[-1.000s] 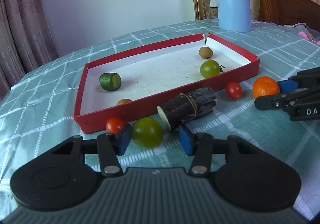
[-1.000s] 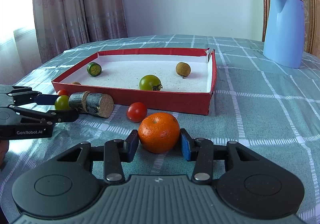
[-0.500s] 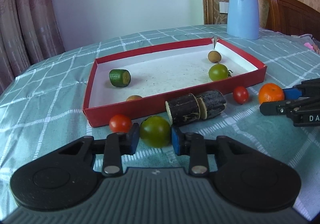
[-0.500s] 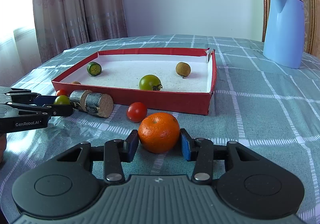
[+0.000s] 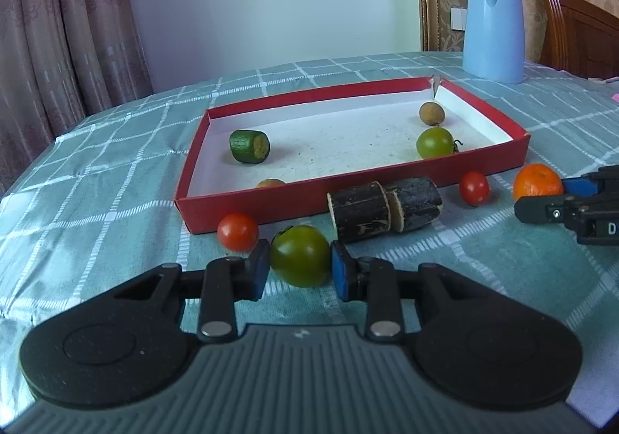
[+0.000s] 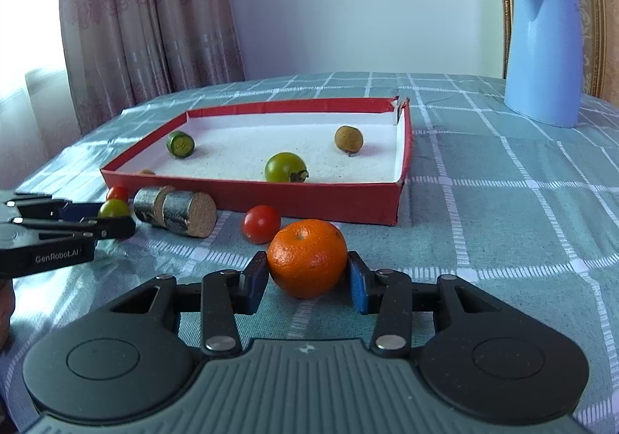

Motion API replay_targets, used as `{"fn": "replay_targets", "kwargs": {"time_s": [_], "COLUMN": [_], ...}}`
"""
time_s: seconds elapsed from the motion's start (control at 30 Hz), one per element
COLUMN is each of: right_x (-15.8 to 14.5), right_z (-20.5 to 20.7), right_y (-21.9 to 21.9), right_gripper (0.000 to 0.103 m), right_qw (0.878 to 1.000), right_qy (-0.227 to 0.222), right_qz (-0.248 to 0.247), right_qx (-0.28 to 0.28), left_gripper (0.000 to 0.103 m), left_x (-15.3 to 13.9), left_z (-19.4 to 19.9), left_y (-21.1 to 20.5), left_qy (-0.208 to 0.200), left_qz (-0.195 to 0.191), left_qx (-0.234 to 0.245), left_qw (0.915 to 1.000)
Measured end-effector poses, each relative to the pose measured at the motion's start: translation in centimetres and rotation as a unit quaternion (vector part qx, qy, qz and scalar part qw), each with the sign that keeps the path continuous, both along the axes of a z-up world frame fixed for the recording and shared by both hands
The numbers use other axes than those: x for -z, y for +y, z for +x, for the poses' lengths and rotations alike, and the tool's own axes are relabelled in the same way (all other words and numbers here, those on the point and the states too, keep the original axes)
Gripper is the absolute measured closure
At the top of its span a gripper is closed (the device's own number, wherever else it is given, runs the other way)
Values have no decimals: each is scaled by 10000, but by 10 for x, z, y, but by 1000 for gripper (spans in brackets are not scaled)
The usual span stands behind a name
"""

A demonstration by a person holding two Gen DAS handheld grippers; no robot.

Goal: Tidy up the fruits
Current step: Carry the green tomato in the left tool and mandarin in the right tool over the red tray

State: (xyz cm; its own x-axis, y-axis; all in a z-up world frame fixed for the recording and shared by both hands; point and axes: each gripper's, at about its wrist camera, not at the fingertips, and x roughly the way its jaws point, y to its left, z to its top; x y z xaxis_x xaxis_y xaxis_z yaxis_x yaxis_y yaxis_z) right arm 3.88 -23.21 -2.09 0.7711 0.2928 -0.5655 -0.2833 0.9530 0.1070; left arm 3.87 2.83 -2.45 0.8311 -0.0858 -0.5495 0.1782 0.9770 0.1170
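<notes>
My left gripper (image 5: 297,270) is shut on a green tomato (image 5: 300,255), just in front of the red tray (image 5: 271,202). My right gripper (image 6: 308,278) is shut on an orange mandarin (image 6: 307,258); the mandarin (image 5: 537,181) also shows at the right of the left wrist view. On the cloth lie a red tomato (image 5: 237,231) beside the left gripper, another red tomato (image 5: 474,187) near the mandarin, and a dark sugarcane piece (image 5: 383,208) between them. Inside the tray are a green cut piece (image 5: 249,146), a green tomato (image 5: 435,142), a brown longan (image 5: 431,113) and a small fruit (image 5: 270,183) half hidden by the near wall.
A light blue kettle (image 5: 493,28) stands behind the tray on the checked teal tablecloth (image 5: 96,182). A wooden chair back (image 5: 580,31) rises at the far right. Curtains (image 5: 58,28) hang to the left, past the table edge.
The left gripper's jaws closed onto the green tomato, which sat loose between them before, and the gripper rolled slightly. The right gripper kept still with the mandarin.
</notes>
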Motion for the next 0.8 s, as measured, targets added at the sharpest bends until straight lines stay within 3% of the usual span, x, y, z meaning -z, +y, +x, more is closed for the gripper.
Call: {"fn": "replay_targets", "kwargs": {"time_s": [0.47,0.8], "right_x": [-4,-5], "right_z": [-6,-11], "right_y": [-8,-16], "right_gripper": [61,61], "right_qw": [9994,9979], "right_qy": [-218,-367], "right_qz": [209,449], "right_qx": [156,284], "left_gripper": [73,73], "left_x": [-9,-18], "left_z": [-12,-12], "left_y": [-1,-9], "left_qy": [-146,-191], "left_qz": [-57,-336], "left_qx": [-132,1], "left_qw": [9998,9993]}}
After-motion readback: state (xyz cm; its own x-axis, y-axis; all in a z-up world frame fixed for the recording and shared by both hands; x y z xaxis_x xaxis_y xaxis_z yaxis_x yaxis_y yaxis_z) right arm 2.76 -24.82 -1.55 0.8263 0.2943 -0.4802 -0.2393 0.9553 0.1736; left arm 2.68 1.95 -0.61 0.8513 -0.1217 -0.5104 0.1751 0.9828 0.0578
